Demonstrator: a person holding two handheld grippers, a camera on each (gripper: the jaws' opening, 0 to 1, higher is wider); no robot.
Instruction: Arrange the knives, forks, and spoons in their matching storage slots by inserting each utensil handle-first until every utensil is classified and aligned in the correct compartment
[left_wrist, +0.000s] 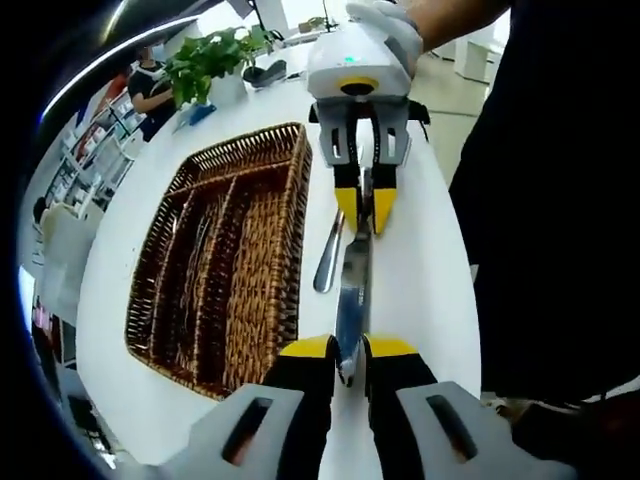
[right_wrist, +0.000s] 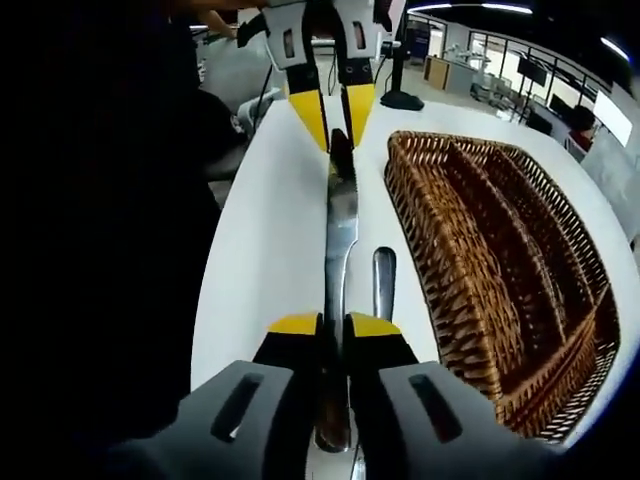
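Above the white table (left_wrist: 420, 260), beside the wicker tray (left_wrist: 235, 260), we hold a knife (left_wrist: 352, 290) between both grippers. Our left gripper (left_wrist: 347, 348) pinches the blade tip, while our right gripper (right_wrist: 335, 322) clamps the handle end. Another utensil (right_wrist: 384, 283) lies on the table, between knife and tray.

**Count on the white table**

One silver table knife (left_wrist: 353, 290), serrated. One other silver utensil handle (left_wrist: 328, 255) lying beside it; its kind cannot be told. One brown woven wicker cutlery basket (left_wrist: 290, 190) with long compartments. Two yellow-tipped grippers, left (left_wrist: 348, 348) and right (left_wrist: 365, 205). One green potted plant (left_wrist: 215, 55) far off.
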